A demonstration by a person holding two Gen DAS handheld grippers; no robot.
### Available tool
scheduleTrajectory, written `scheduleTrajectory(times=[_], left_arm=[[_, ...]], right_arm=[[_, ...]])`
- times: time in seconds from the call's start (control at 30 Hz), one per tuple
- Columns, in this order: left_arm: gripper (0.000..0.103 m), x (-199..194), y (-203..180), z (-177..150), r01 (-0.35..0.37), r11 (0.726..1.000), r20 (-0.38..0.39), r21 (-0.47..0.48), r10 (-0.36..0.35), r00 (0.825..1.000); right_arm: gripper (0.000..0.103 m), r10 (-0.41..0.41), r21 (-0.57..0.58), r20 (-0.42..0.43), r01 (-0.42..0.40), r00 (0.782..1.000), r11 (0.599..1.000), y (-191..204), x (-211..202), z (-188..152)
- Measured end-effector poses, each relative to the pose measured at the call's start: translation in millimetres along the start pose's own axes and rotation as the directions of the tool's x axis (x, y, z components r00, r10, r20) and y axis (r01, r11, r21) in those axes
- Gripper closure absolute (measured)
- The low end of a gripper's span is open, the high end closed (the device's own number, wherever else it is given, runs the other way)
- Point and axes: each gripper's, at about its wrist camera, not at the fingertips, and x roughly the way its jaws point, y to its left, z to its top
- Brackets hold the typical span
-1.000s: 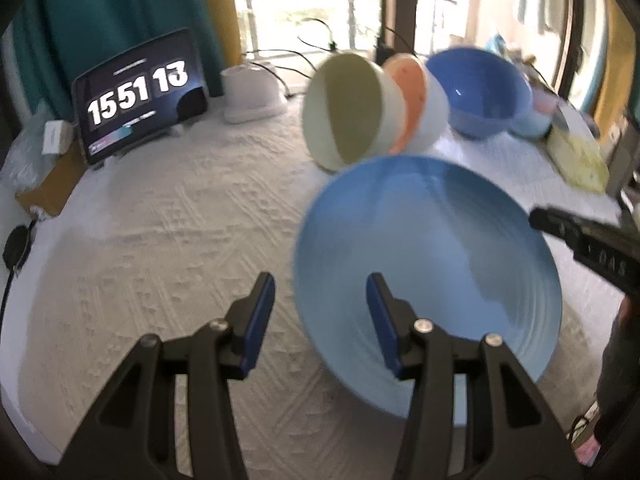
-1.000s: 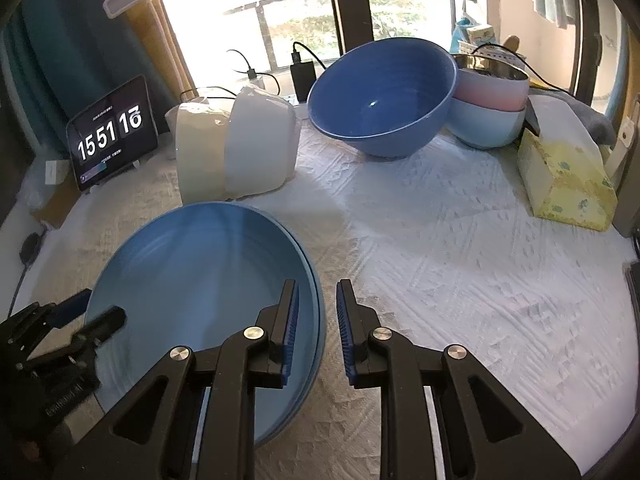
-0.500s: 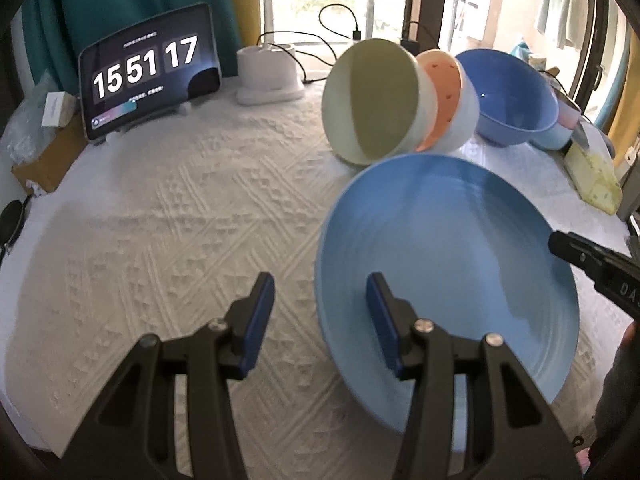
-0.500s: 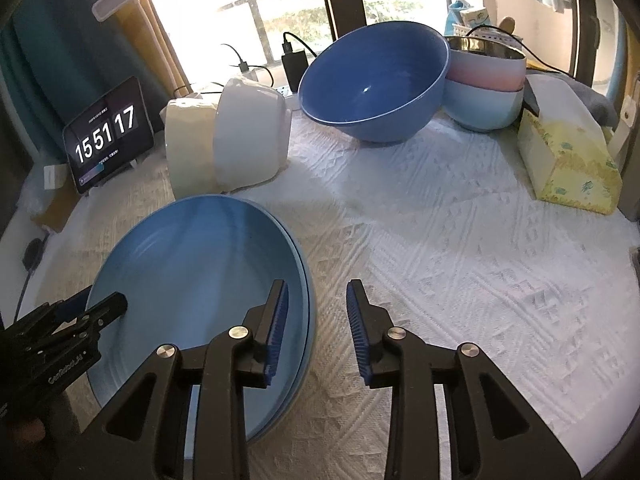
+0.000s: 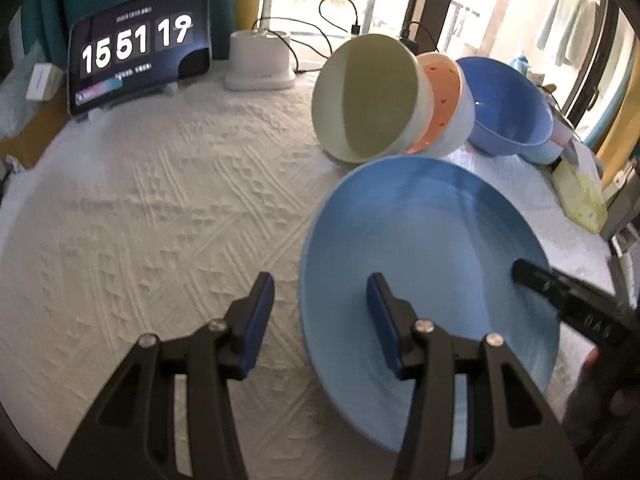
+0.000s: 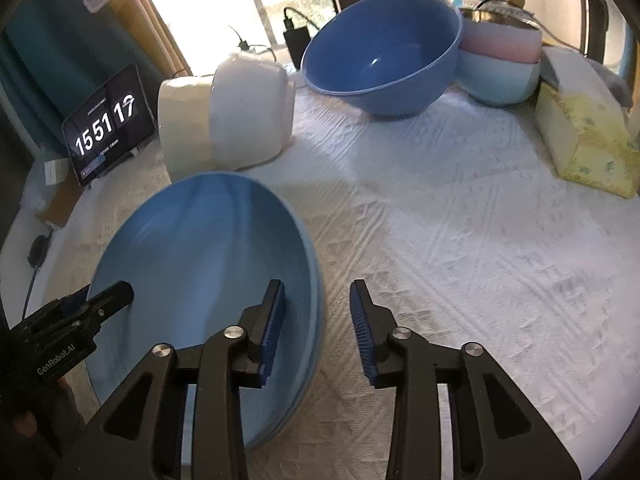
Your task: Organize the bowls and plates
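Both jaw pairs stand spread, each straddling the rim of the light blue plates (image 6: pixel 192 264) without pinching; the right gripper (image 6: pixel 316 320) has just been opening, the left gripper (image 5: pixel 316 312) opposite. Stacked plates lie near the table's (image 6: pixel 460 240) front edge.

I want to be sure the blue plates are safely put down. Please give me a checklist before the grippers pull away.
1. Right gripper released: ok, jaws have just been opening, plate rim between them but pads clear.
2. Left gripper released: ok, open astride the opposite rim.
3. Blue plates nested: ok, two rims visible at the right edge.
4. Stack lying flat on the tablecloth: cannot tell.
5. Clear of the tipped pale bowls: ok, small gap.
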Motion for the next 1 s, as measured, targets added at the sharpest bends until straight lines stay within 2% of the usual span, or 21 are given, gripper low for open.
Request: scheduleTrajectory(times=[0.1, 0.3, 0.37, 0.43, 1.0], left_arm=[[0.036, 5.9, -1.2, -0.4, 0.049, 0.999, -0.026, -0.02, -0.049, 0.998], [0.033, 12.8, -0.3, -2.6, 0.138, 0.988, -0.04, -0.074, -0.142, 0.989], [0.033, 12.3, -3.7, -3.9, 0.147, 0.988, -0.033, -0.052, -0.148, 0.988], [0.034, 11.7, -7.4, -4.7, 0.149, 0.988, -0.031, -0.034, -0.15, 0.988], [0.036, 3.6, -2.5, -6.3, 0.151, 0.988, -0.028, -0.021, -0.152, 0.988]], right_arm=[[0.06, 0.023, 0.016, -0.005, -0.022, 1.0, 1.0, -0.8, 1.9, -1.2], [0.056, 0.086, 0.065, -0.011, -0.085, 0.996, 0.994, -7.6, 5.1, -2.6], [0.056, 0.074, 0.051, -0.003, -0.074, 0.997, 0.996, -3.4, 4.4, -4.4], [0.056, 0.104, 0.053, -0.008, -0.103, 0.995, 0.993, 0.2, 5.6, -6.3], [0.056, 0.083, 0.047, -0.002, -0.083, 0.997, 0.995, 10.7, 2.3, -8.6]])
